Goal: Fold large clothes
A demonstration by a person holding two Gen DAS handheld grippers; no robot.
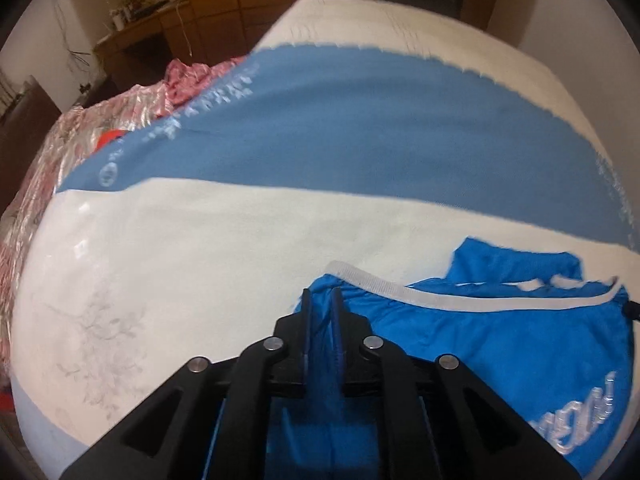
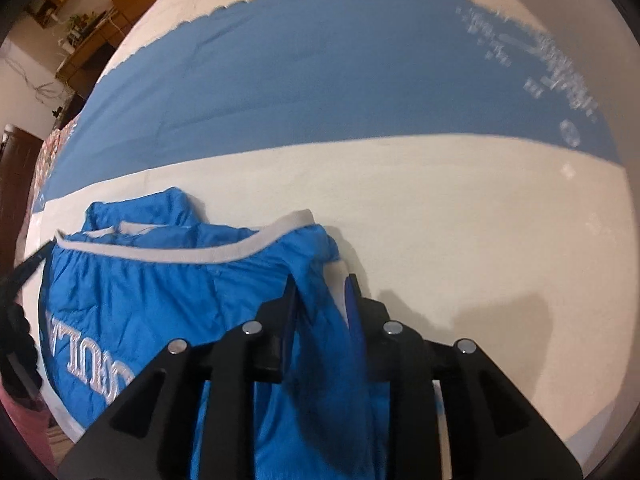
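Note:
A bright blue jacket [image 1: 500, 344] with a grey-white hem band and white lettering lies at the near edge of a white bed [image 1: 200, 248]. My left gripper [image 1: 322, 296] is shut on the jacket's left end, with blue cloth between the fingers. In the right wrist view the same jacket [image 2: 152, 292] lies to the left. My right gripper [image 2: 322, 284] is shut on its right end, with a fold of cloth pinched between the fingers. The jacket's collar part sticks out toward the bed's middle.
A wide dull-blue band with white print [image 1: 360, 128] runs across the bed cover [image 2: 440, 208]. A pink and silver quilt [image 1: 80, 140] is heaped at the bed's left side. A wooden desk and cupboards [image 1: 160, 28] stand behind. A dark strap [image 2: 24, 276] shows at the left.

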